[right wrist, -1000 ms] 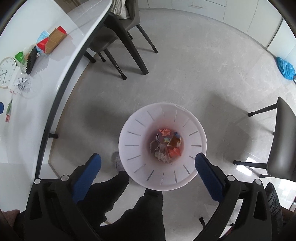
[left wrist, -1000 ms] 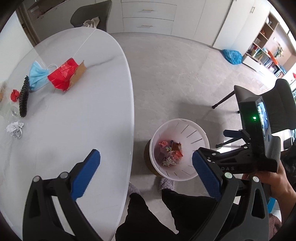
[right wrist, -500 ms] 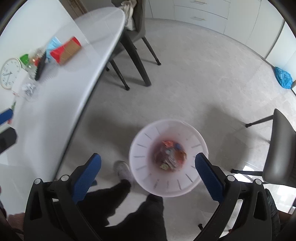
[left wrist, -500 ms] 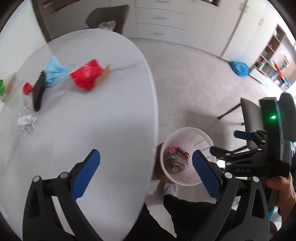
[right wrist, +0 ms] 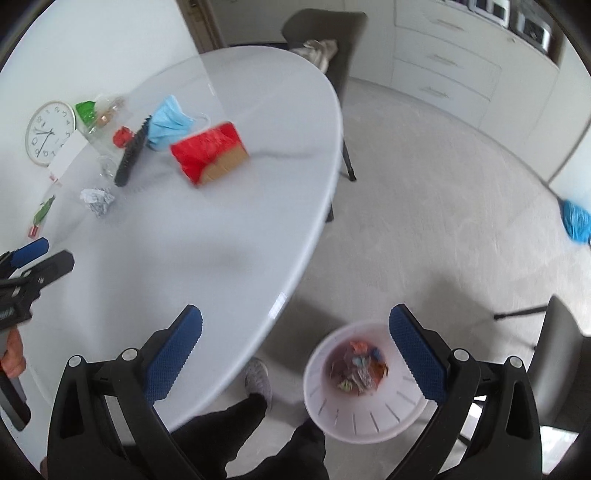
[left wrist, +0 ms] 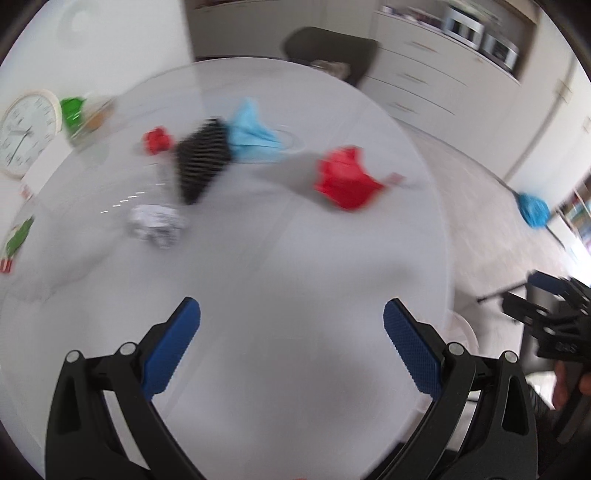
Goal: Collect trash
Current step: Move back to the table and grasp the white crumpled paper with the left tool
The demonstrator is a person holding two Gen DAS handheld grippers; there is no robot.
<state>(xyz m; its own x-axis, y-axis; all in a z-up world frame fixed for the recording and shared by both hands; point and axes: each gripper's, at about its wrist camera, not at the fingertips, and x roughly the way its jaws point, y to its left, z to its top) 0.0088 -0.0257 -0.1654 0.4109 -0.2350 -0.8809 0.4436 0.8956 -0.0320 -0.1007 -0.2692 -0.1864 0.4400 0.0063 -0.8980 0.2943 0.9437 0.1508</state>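
My left gripper (left wrist: 291,328) is open and empty above the near part of the white oval table (left wrist: 295,258). Ahead of it lie a crumpled white paper (left wrist: 155,223), a red packet (left wrist: 345,179), a blue face mask (left wrist: 251,134), a small red scrap (left wrist: 157,139) and a black comb (left wrist: 201,162). My right gripper (right wrist: 295,336) is open and empty, over the table edge and the white trash bin (right wrist: 364,382) on the floor, which holds colourful wrappers. The red packet (right wrist: 208,149), the mask (right wrist: 168,122) and the crumpled paper (right wrist: 96,198) show in the right wrist view too.
A white wall clock (right wrist: 50,131), a clear glass (right wrist: 107,168), a green wrapper (right wrist: 85,109) and a green-red item (right wrist: 42,214) lie at the table's left. Dark chairs stand behind the table (right wrist: 325,33) and at the right (right wrist: 561,354). A blue bag (right wrist: 576,221) lies on the floor.
Both grippers have swung up and left, away from the bin toward the table. The left view now faces the trash on the table; the bin has slid to the lower right of the right view.
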